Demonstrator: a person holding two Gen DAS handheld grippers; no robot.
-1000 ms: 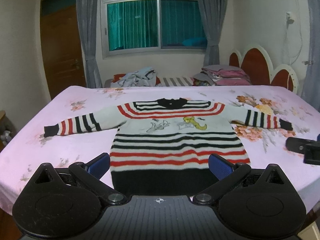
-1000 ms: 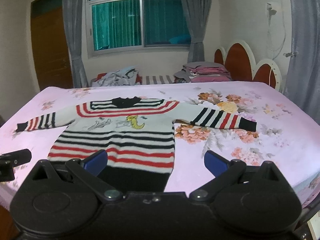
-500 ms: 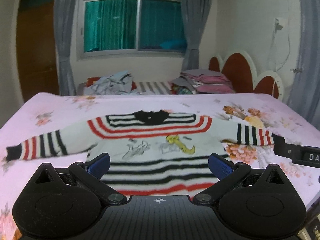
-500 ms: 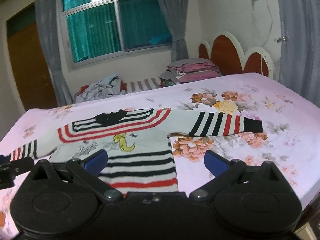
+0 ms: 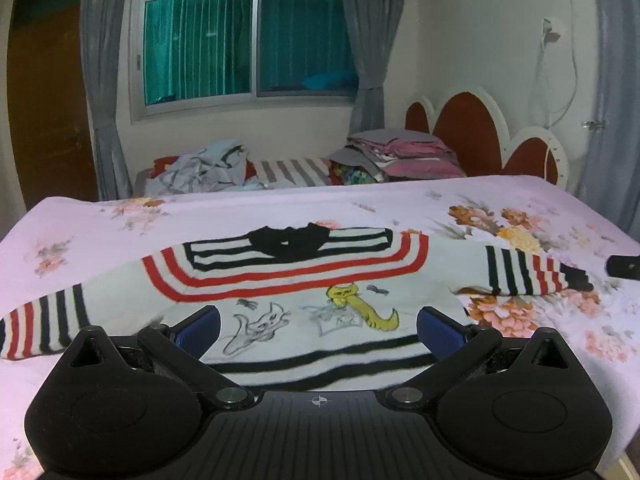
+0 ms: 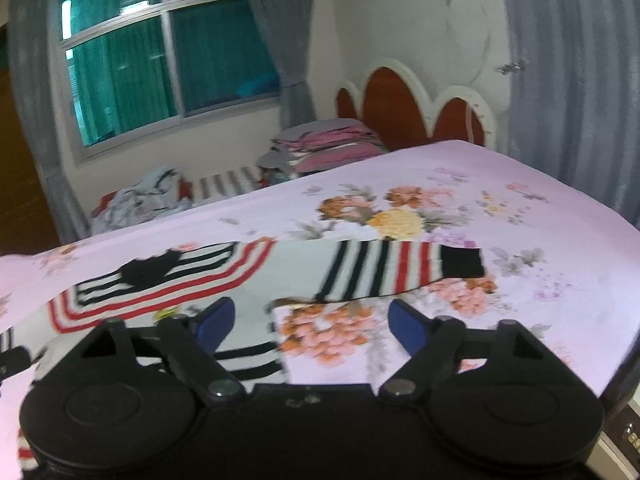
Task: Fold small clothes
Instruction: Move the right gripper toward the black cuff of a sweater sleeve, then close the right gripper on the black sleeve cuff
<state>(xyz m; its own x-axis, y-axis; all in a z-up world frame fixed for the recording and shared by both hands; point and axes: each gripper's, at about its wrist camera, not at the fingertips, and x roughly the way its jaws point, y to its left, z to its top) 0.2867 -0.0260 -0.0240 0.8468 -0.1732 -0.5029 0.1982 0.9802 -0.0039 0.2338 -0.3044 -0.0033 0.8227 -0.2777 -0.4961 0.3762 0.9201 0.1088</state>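
A small striped sweater (image 5: 304,280) in white, red and black, with cat drawings on the chest, lies flat and face up on the pink floral bed, sleeves spread out. My left gripper (image 5: 318,326) is open and empty, low over the sweater's chest. My right gripper (image 6: 310,320) is open and empty, over the sweater's right armpit, just short of the right sleeve (image 6: 400,270). The sweater's hem is hidden behind both gripper bodies. The tip of the right gripper shows at the right edge of the left wrist view (image 5: 624,266).
The pink floral bedsheet (image 5: 520,208) covers the bed. A heap of loose clothes (image 5: 200,170) and a folded stack (image 5: 400,152) lie beyond the far edge under the window. The red and white headboard (image 5: 472,136) stands at the right.
Both grippers have moved forward and lower over the sweater, from near the hem up to the chest. The right gripper has also swung right toward the right sleeve. Both stay open.
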